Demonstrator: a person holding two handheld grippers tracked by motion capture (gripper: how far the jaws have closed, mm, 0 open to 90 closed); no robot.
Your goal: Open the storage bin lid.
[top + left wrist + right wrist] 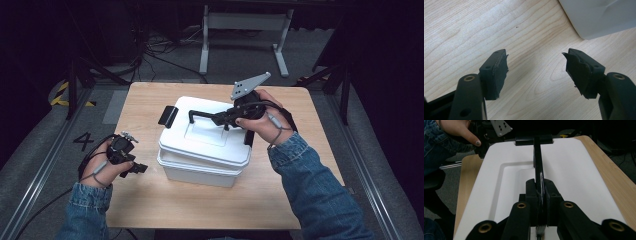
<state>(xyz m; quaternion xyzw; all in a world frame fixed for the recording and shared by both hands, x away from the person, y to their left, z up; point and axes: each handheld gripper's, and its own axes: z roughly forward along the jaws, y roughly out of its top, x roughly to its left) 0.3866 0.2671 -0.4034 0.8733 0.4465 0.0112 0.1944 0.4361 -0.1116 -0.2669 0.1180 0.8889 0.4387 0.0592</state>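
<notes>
At the middle of the desk sits a white storage box with a white lid on top, slightly nearer the far edge than the near one. No brand, label or printed text readable on box, lid or either tool; the sole legible mark is a dark numeral "4" on the grey floor off the desk's left edge. Lid carries a black handle raised above its recessed centre panel, and a black latch at its left end, flipped outward. Right gripper is clamped on the handle: in the right gripper view the two pads are pressed together on the thin black bar, which runs away from the camera to its hinge block at the lid's far end. Grey three-cornered plate stands above the right hand. Left gripper is held by the left hand near the desk's left edge, just beside the box's near-left corner, not touching it; in the left gripper view the jaws stand wide apart over bare wood grain, pad edges frayed, nothing between them. Box corner cut off by the upper right of that view. The latch at the lid's right end is mostly hidden behind the right hand. Box contents not visible. Denim sleeves run out of frame at the bottom.
</notes>
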